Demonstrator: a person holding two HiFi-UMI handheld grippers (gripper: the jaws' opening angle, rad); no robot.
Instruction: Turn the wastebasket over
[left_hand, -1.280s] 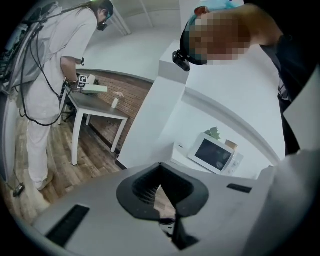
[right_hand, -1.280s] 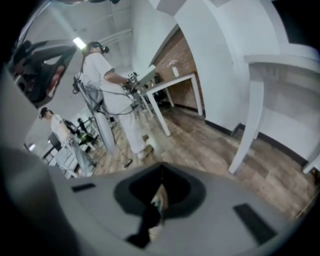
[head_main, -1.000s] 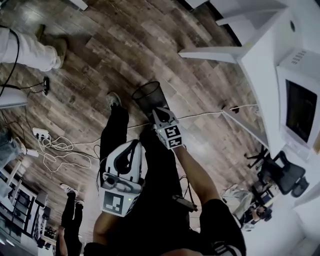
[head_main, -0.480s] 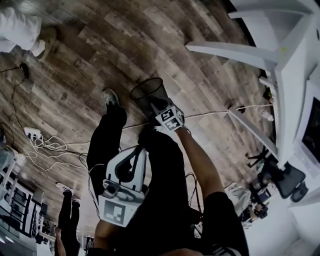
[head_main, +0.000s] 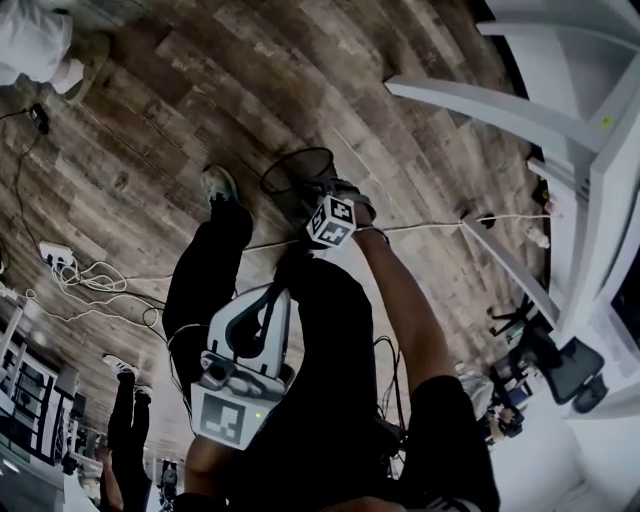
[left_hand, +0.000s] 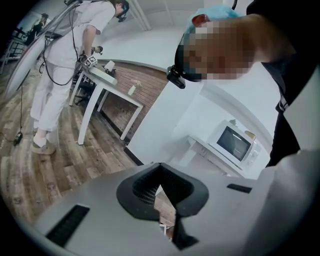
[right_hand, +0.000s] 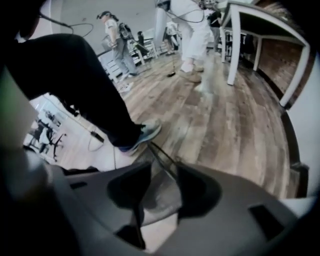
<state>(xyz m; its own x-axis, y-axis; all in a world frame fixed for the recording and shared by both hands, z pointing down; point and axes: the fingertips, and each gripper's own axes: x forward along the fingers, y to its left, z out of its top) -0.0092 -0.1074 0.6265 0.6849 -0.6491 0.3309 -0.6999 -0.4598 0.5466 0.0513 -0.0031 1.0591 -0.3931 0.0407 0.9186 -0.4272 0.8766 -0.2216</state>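
The black mesh wastebasket (head_main: 296, 178) stands upright on the wooden floor, mouth up, in front of my feet. My right gripper (head_main: 327, 193) points down at its near rim. Its jaws are opening, and the thin wire rim (right_hand: 161, 156) runs through the gap between them without being pressed. Part of the mesh wall (right_hand: 159, 192) shows below the rim between the jaws. My left gripper (head_main: 268, 298) hangs by my lap, away from the basket. Its tips meet on nothing (left_hand: 162, 202).
My shoe (head_main: 219, 185) stands just left of the basket. A white cord (head_main: 430, 228) runs along the floor to the right. White table legs (head_main: 480, 100) rise at the upper right. Cables and a power strip (head_main: 60, 258) lie at the left. A person in white (head_main: 35, 45) stands at the far left.
My right gripper sank, rolled over and came to the basket's near rim. The left gripper dropped a little toward my lap. The basket stayed upright in place.
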